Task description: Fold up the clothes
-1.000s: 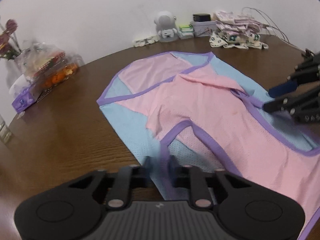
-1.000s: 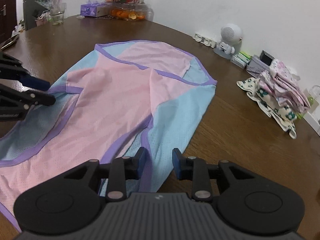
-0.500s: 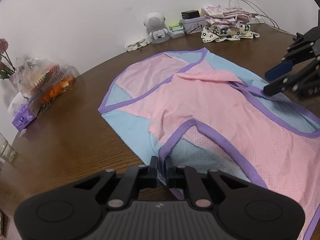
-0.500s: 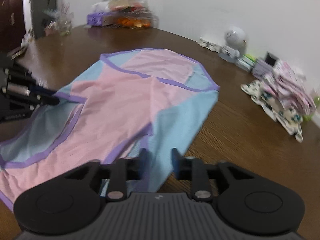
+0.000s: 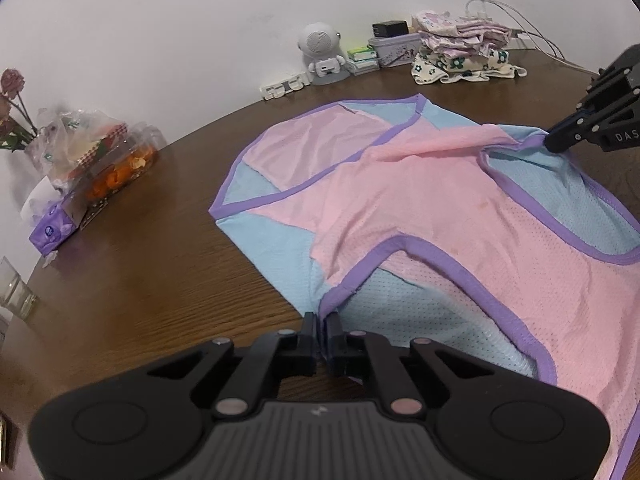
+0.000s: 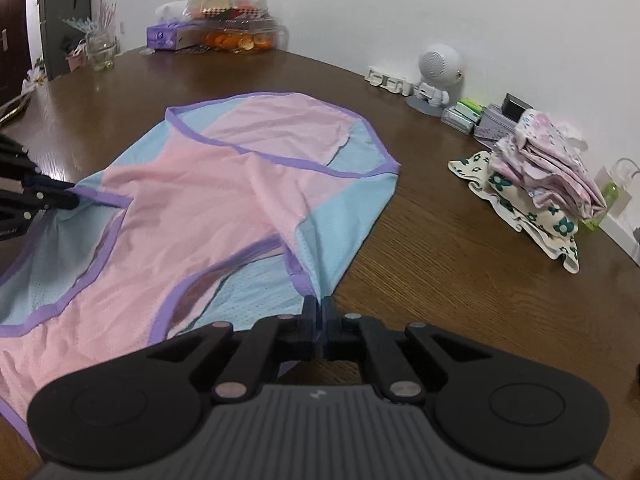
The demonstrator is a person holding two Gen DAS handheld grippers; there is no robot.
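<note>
I'm working in a home, prob. a dining/living rm: round wooden table (image 5: 132, 272) w/ tissue box (image 5: 52, 232), bagged fruit & snacks (image 5: 100, 160), astronaut-shaped speaker (image 6: 438, 76), dried flowers (image 5: 10, 96), stacked clothes (image 6: 544, 176).

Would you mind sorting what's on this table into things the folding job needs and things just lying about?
In the job:
pink and blue garment
left gripper, shut on its edge
right gripper, shut on its edge

Lying about:
stack of folded clothes
robot-shaped speaker
tissue box
snack bag
</note>
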